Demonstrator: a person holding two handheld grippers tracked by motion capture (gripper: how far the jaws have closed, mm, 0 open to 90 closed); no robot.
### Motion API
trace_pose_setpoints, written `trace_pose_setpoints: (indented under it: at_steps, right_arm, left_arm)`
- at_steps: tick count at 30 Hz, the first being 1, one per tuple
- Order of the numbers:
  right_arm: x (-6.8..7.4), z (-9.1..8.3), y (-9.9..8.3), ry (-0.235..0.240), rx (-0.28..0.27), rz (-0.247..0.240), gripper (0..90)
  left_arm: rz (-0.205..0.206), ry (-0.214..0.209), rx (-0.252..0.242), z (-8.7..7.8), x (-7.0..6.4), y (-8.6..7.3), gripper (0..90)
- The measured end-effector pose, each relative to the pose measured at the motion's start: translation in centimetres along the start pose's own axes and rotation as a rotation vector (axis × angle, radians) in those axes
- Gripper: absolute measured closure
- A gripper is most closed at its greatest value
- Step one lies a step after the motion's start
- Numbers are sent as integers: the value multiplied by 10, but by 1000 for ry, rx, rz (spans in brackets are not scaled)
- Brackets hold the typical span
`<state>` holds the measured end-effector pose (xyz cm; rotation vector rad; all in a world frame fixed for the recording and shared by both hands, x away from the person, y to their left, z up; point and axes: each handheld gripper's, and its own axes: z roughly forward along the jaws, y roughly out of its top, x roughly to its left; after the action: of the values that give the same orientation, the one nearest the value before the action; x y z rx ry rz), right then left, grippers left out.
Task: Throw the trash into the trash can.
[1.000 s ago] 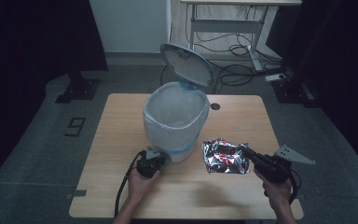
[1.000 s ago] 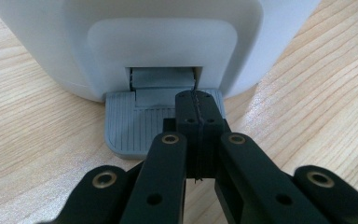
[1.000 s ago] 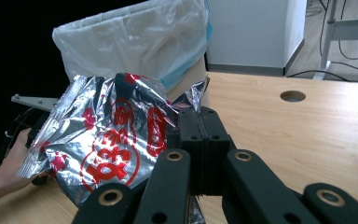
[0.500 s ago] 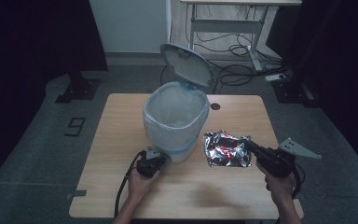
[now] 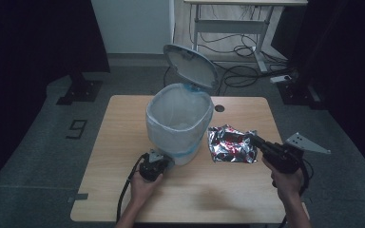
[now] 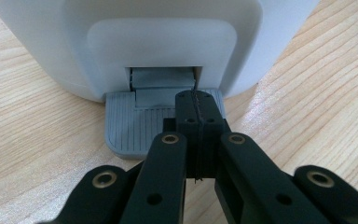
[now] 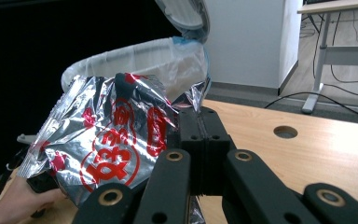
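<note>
My left gripper [image 6: 196, 135] has its jaws pressed together with nothing between them, tips bearing down on the ribbed grey pedal [image 6: 140, 123] at the foot of the white bin [image 5: 178, 121], which stands mid-table, nearer the near edge than the far one; its lid [image 5: 190, 65] is tipped up and back. My right gripper [image 7: 200, 140] is clamped on one edge of the crinkled silver-and-red foil packet [image 7: 107, 140], lifted just off the table beside the bin, towards the right edge. The risk I see starts at the pedal: the tips sit towards one side of it, so if they slide off, I judge the lid would drop while the packet is on its way over the rim. The hold on the foil is thin and at the margin, so it could slip or tear loose. The floppy packet might also catch the bag liner [image 5: 180, 102] and drag it.
</note>
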<state>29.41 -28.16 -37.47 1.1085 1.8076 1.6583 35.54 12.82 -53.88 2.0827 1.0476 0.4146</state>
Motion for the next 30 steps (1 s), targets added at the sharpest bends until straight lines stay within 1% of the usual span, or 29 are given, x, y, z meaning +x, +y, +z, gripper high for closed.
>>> trace_pose_setpoints:
  at_steps: [3,22,30]
  right_arm:
    - [1,0,5,0,-5,-5,896]
    - [7,9,22,7,-25,-10,896]
    - [10,12,32,8,-28,-20,896]
  left_arm:
    - [0,0,-1,0,0,0,900]
    - [5,3,-4,0,-1,0,900]
    - [5,4,-4,0,-1,-1,900]
